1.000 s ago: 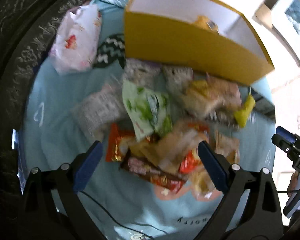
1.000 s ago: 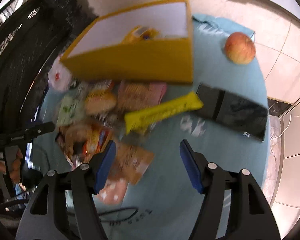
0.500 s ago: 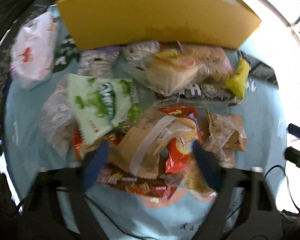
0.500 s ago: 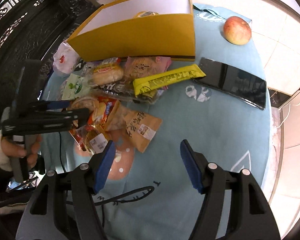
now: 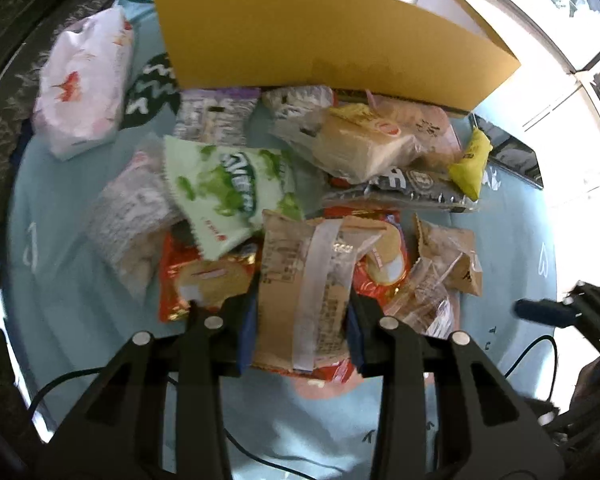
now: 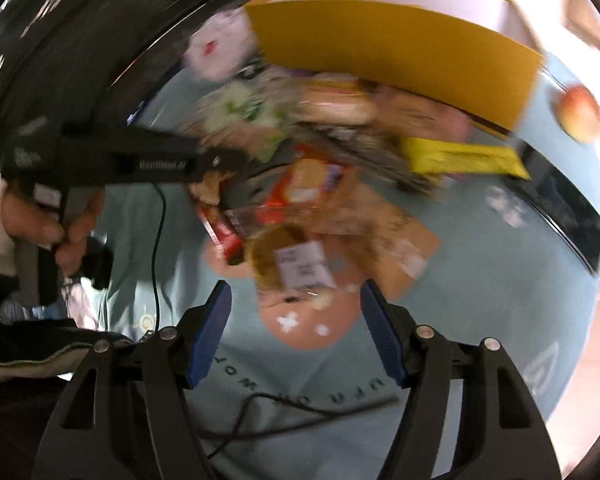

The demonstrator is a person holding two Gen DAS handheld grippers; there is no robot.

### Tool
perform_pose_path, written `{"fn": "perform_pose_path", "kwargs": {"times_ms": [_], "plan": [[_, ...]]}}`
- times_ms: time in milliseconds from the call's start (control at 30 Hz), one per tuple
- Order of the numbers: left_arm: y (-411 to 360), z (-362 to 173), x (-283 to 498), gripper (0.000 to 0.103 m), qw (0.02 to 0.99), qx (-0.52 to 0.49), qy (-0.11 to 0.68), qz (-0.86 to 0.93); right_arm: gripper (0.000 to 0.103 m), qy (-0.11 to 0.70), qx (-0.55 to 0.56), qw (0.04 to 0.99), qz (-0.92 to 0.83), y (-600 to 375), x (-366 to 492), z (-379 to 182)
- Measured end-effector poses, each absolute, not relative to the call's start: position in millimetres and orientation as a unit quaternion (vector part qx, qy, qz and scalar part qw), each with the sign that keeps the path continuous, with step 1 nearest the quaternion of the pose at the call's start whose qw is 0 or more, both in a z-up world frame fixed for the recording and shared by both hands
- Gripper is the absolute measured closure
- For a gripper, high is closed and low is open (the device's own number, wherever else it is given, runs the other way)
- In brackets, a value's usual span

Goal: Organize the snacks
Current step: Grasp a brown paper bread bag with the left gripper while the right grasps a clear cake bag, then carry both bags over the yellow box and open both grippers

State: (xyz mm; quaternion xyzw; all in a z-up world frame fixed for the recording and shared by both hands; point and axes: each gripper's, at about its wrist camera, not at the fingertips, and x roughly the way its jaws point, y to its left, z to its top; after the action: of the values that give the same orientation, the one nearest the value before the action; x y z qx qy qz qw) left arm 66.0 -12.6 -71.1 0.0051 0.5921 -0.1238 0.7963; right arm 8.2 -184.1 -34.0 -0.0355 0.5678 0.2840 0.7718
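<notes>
Pale blue cloth covers the counter [image 5: 60,280], where a heap of snack packets is piled in front of a yellow box [image 5: 320,52] standing at the far edge. The left claw [image 5: 302,332] is lowered over the near side of the heap, and its jaws are closing on a tan paper packet [image 5: 304,280] that lies between the blue pads; the pads appear to be touching the packet's edges, though a firm grip cannot yet be confirmed. The right claw [image 6: 296,336] is held spread and empty above bare cloth, just short of the heap. For a clean lift, the squeeze should be finished before any upward pull, and the packet should be raised straight, since a green packet [image 5: 228,196] and red wrappers [image 5: 380,256] overlap it and could be dragged along. The box is judged the likely destination.
</notes>
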Motion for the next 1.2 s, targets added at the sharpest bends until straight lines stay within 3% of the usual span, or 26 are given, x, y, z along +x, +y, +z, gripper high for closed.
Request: {"fn": "perform_pose_path", "kwargs": {"times_ms": [267, 300, 333, 433, 800, 1200], "plan": [[0.8, -63.9, 63.4, 0.066, 0.8, -0.015, 0.589, -0.109, 0.035, 0.582, -0.115, 0.75, 0.291, -132.9, 24.5, -73.0], [1.9, -65.4, 63.5, 0.066, 0.799, -0.018, 0.591, -0.106, 0.037, 0.585, -0.125, 0.747, 0.29, -129.6, 26.1, -80.0], [3.1, -67.4, 63.7, 0.066, 0.797, -0.022, 0.594, -0.105, 0.047, 0.589, -0.131, 0.743, 0.29, -127.9, 27.3, -84.7], [6.5, -70.9, 64.0, 0.066, 0.793, -0.033, 0.599, -0.108, 0.048, 0.593, -0.115, 0.74, 0.297, -134.7, 29.5, -84.5], [5.8, -11.2, 63.8, 0.067, 0.824, -0.052, 0.547, -0.141, 0.048, 0.539, 0.016, 0.794, 0.279, -219.5, 43.9, -3.6], [-25.0, 57.2, 103.9, 0.067, 0.866, -0.042, 0.473, -0.159, 0.048, 0.408, 0.053, 0.887, 0.21, -274.8, 104.7, 88.2]]}}
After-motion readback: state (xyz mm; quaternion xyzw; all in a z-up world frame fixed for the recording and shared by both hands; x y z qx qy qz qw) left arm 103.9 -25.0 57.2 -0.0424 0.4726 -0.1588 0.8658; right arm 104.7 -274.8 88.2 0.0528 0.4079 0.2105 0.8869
